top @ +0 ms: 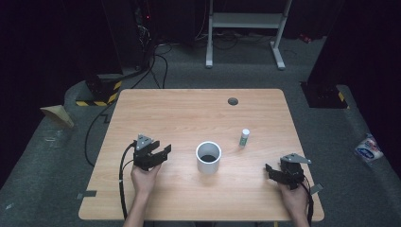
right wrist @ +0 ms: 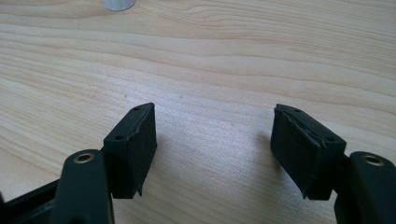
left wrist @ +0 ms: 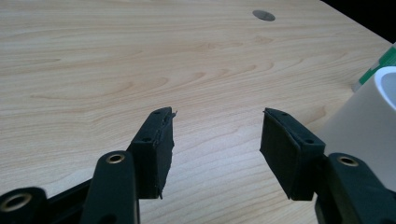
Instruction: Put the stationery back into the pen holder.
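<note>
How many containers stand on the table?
2: a white cup near the table's middle, and a small white-capped bottle just beyond it to the right.

Each bare-armed hand carries a black gripper: the left gripper (top: 160, 152) and right gripper (top: 274, 172) both wear a grey three-cornered plate on top and trail a black cable. Their jaws are matte black blocks with ragged padding, fastened by brass-ringed rivets and small screws.

Your high view looks forward and down from above your side, taking in the whole worktop (top: 198, 109). Each claw view sits low, close to the wood, and shares the white cup (top: 208, 157) with it.
</note>
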Demonstrator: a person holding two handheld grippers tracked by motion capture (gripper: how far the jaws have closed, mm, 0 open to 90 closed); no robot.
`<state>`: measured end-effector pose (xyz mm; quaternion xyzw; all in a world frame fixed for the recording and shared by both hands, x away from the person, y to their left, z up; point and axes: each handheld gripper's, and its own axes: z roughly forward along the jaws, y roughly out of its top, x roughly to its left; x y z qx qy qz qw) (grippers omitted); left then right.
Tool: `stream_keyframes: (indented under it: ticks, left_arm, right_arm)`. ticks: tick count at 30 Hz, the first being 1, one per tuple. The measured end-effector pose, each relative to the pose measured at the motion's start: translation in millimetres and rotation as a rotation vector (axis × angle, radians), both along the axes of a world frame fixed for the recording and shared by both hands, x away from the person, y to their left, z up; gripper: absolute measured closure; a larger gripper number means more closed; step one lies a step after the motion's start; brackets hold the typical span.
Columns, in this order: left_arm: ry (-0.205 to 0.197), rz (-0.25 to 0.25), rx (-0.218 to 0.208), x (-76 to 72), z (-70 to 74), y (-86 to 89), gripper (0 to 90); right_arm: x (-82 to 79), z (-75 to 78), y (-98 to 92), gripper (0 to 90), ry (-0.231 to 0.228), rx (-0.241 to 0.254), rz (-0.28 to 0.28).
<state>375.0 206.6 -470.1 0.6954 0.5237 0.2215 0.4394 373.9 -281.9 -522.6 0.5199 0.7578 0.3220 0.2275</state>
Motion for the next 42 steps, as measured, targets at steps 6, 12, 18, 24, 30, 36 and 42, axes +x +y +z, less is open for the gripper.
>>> stream_keyframes:
  ticks: [6, 12, 18, 24, 30, 36, 42]
  left_arm:
    - [0.010, 0.004, 0.019, -1.1, -4.5, 1.5, 44.1]
    - [0.025, 0.006, 0.037, -3.8, -12.6, 1.4, 43.9]
    - [0.046, 0.006, 0.023, -4.9, -20.0, 1.0, 43.8]
    - [0.057, 0.007, 0.030, -6.2, -26.1, 0.6, 43.7]
    - [0.069, 0.014, 0.043, -6.7, -33.0, -0.7, 43.6]
    - [0.091, 0.020, 0.076, -5.1, -41.7, -3.6, 43.7]
    - [0.101, 0.030, 0.118, -2.5, -47.1, -8.0, 43.7]
  right_arm:
    - [0.1, 0.0, -0.1, 31.4, -0.001, -0.001, 0.001]
    - [0.0, 0.0, 0.0, 31.4, 0.000, 0.000, 0.000]
    - [0.0, -0.1, -0.1, 31.4, -0.002, -0.001, 0.001]
    - [0.1, 0.0, 0.0, 31.4, -0.003, -0.003, 0.003]
    - [0.1, -0.1, -0.2, 31.4, -0.003, -0.003, 0.005]
    - [1.4, 0.0, 2.5, 31.6, -0.001, -0.003, 0.003]
    - [1.1, 0.1, 2.6, 34.2, -0.003, -0.001, 0.014]
